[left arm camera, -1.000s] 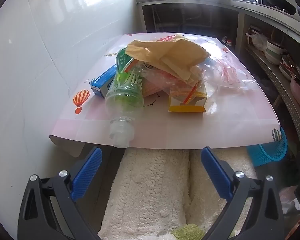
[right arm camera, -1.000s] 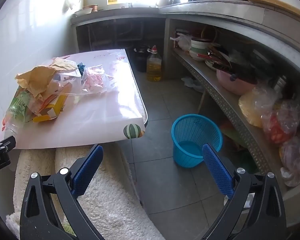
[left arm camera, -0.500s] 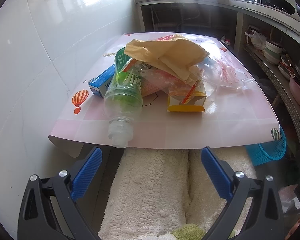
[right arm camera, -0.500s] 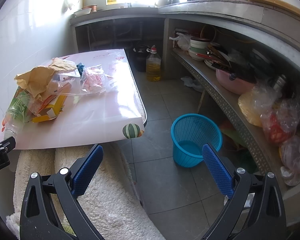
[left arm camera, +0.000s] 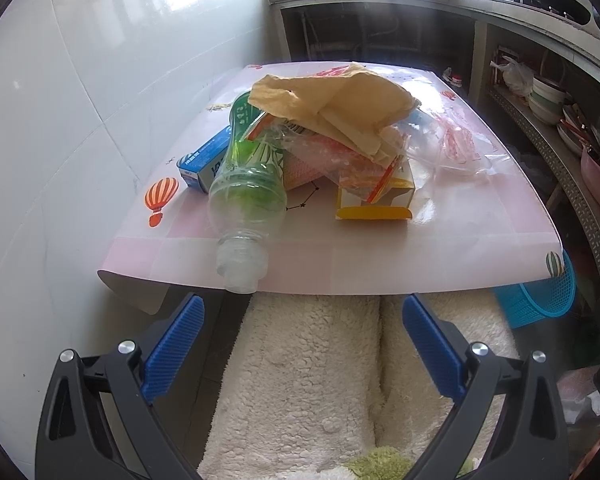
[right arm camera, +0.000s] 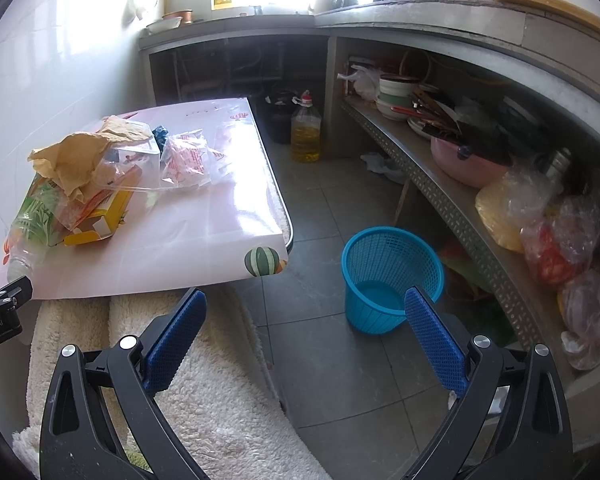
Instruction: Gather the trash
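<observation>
Covering most of the left-wrist view, a pink-clothed table (left arm camera: 440, 248) stands against a white tiled wall (left arm camera: 60, 100), carrying a heap of trash toward its near left side. On the grey tile floor to the table's right, well apart from the heap, sits an upright blue basket (right arm camera: 392, 276) with nothing visible inside. Beneath the table's near edge lies fluffy cream fabric (left arm camera: 312, 372). Topping the heap is a crumpled tan paper bag (left arm camera: 340, 96), which rests on clear plastic bags (left arm camera: 444, 140) spilling toward the right. A green-labelled plastic bottle (left arm camera: 246, 184) lies on its side at the heap's left, its uncapped neck reaching just past the table's near edge. A yellow carton (left arm camera: 380, 202) lies at the front of the heap, partly under the plastic, and a blue box (left arm camera: 202, 160) sits just behind the bottle, near the wall. The left gripper (left arm camera: 300, 344) hangs short of the table edge, its blue fingers (left arm camera: 172, 352) spread wide and holding nothing. The right gripper (right arm camera: 304, 344) hovers above the floor between table and basket, its fingers (right arm camera: 436, 344) likewise released and bare.
</observation>
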Motion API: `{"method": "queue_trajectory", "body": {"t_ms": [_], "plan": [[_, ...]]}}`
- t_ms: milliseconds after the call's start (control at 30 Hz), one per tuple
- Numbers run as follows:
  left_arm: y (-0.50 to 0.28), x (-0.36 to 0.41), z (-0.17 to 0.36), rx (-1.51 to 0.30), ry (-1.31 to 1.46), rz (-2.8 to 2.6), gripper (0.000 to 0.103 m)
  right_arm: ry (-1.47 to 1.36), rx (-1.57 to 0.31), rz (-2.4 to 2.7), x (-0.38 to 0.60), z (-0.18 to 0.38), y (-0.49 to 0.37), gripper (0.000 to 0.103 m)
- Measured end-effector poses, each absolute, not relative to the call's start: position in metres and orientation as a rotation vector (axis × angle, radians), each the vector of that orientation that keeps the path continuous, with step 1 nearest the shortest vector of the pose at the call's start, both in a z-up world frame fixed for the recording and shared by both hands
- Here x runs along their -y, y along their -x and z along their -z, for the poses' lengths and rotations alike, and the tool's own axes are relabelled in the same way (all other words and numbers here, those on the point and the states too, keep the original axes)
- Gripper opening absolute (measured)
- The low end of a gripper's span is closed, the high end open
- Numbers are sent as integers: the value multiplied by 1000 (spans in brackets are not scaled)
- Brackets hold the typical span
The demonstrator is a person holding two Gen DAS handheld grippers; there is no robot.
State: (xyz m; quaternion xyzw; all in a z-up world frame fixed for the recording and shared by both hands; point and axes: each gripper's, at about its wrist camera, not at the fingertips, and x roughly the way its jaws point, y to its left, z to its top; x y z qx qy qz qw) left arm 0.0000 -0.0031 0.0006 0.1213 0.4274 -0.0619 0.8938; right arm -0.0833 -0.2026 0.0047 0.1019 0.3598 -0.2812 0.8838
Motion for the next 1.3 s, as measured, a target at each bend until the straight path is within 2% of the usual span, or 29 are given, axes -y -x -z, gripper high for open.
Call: {"method": "queue_trajectory", "body": {"t_ms": [1300], "plan": [[0, 3, 2, -888, -268, 118, 97, -217, -744, 587, 202, -6, 83, 95]]}}
